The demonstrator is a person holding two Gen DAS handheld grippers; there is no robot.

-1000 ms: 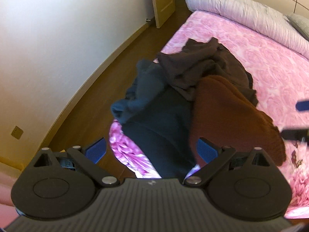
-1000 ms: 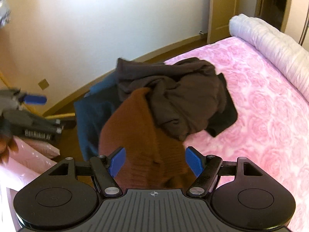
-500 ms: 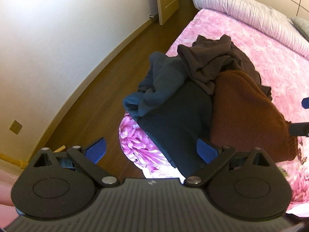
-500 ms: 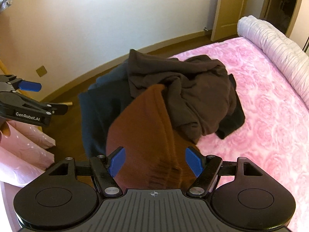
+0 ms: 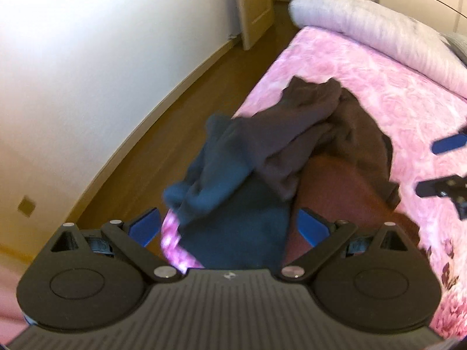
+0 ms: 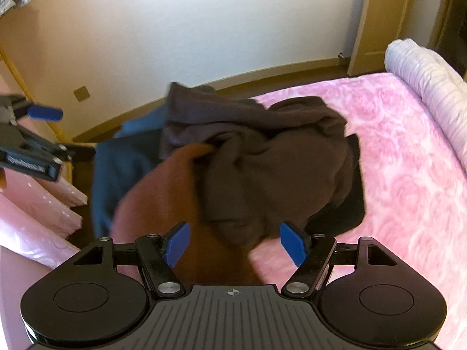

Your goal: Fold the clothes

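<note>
A heap of clothes lies at the near corner of the pink bed. It holds a dark teal garment (image 5: 233, 204) (image 6: 116, 172), a rust-brown knit (image 5: 338, 192) (image 6: 163, 204) and a dark brown garment (image 5: 306, 128) (image 6: 262, 157) on top. My left gripper (image 5: 229, 227) hovers open over the teal garment's near end, holding nothing. Over the rust-brown knit and the dark brown garment's near edge, my right gripper (image 6: 235, 242) hangs open and empty. Each gripper shows at the edge of the other's view: the right gripper (image 5: 446, 169) and the left gripper (image 6: 35, 140).
The pink rose-patterned bedspread (image 5: 394, 93) (image 6: 408, 151) stretches to the right. A rolled white quilt (image 5: 364, 26) (image 6: 429, 78) lies at the far end. A wooden floor (image 5: 181, 122) and white wall (image 6: 189, 23) run along the left, with a door (image 5: 254, 3) beyond.
Both views have shifted and now blur with motion. The right gripper has moved toward the dark brown garment, which now fills the space ahead of its fingers. Both grippers stay open.
</note>
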